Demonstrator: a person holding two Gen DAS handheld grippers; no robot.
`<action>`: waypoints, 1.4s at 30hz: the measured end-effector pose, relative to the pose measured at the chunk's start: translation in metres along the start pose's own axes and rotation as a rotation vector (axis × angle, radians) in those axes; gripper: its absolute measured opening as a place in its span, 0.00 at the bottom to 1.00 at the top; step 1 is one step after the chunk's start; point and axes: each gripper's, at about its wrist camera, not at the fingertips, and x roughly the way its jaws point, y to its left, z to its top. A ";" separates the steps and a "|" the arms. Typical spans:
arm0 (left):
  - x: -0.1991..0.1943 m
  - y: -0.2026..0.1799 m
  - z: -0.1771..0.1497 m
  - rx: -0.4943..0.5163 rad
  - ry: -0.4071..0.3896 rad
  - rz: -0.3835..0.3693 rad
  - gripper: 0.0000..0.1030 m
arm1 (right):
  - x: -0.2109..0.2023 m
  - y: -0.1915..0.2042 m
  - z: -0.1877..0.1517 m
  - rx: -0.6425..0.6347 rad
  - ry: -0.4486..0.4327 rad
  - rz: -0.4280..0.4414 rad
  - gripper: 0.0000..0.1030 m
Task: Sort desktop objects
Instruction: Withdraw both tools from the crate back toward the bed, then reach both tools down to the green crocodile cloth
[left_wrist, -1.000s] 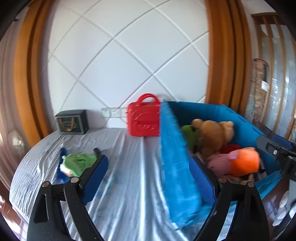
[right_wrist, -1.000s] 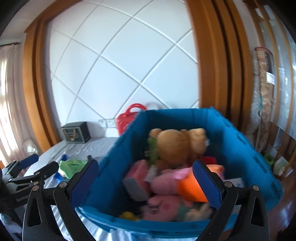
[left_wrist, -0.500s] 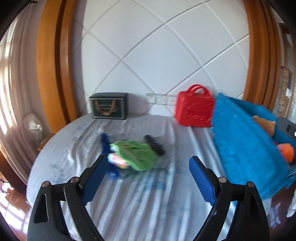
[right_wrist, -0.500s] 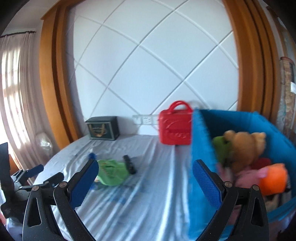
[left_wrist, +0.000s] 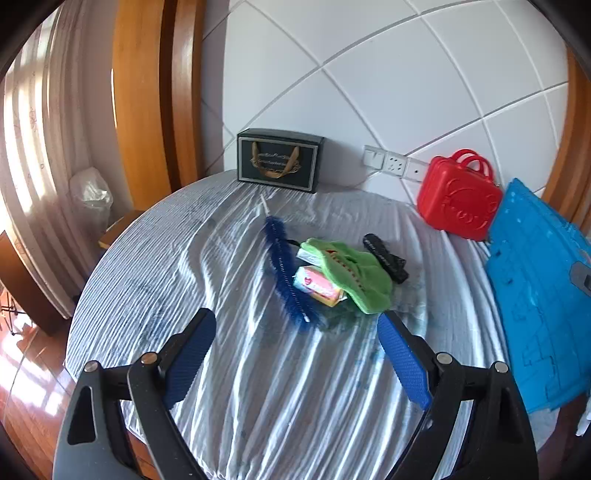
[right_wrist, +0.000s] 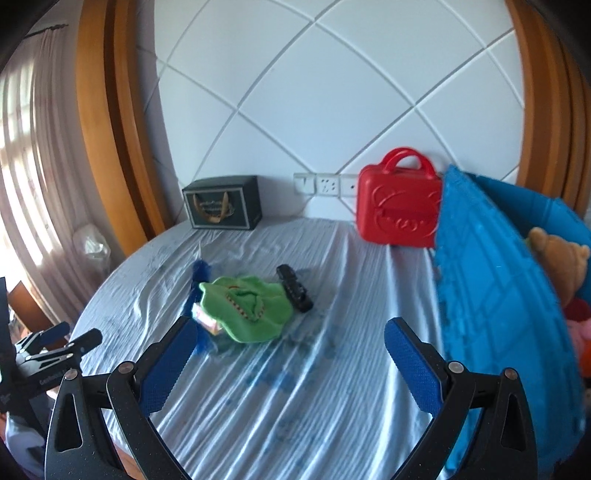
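Note:
A small heap lies mid-table: a green plush toy (left_wrist: 349, 275) (right_wrist: 245, 308), a pink and yellow packet (left_wrist: 319, 286) half under it, a blue bottle brush (left_wrist: 284, 273) on its left and a black remote (left_wrist: 386, 257) (right_wrist: 294, 288) on its right. My left gripper (left_wrist: 297, 352) hangs open over the cloth just in front of the heap, nothing between its fingers. My right gripper (right_wrist: 288, 360) is also open and holds nothing, a little nearer than the plush toy. The left gripper's tip (right_wrist: 55, 338) shows at the right wrist view's left edge.
A blue bin (left_wrist: 535, 295) (right_wrist: 491, 295) with stuffed toys stands at the table's right. A red toy case (left_wrist: 458, 201) (right_wrist: 400, 206) and a dark gift box (left_wrist: 279, 160) (right_wrist: 223, 203) sit along the back wall. The round table (left_wrist: 229, 369) has a wrinkled striped cloth.
Both grippers swung left, away from the blue bin and toward the heap in the middle, and dipped lower. Both stayed open.

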 end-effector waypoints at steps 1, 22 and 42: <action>0.005 0.000 0.002 -0.004 0.004 0.008 0.87 | 0.010 -0.002 0.001 0.002 0.012 0.008 1.00; 0.147 -0.069 0.035 0.052 0.197 0.068 0.87 | 0.165 -0.083 -0.006 0.052 0.250 0.058 1.00; 0.304 -0.075 0.082 0.103 0.338 -0.084 0.87 | 0.294 -0.068 0.012 0.059 0.392 -0.025 1.00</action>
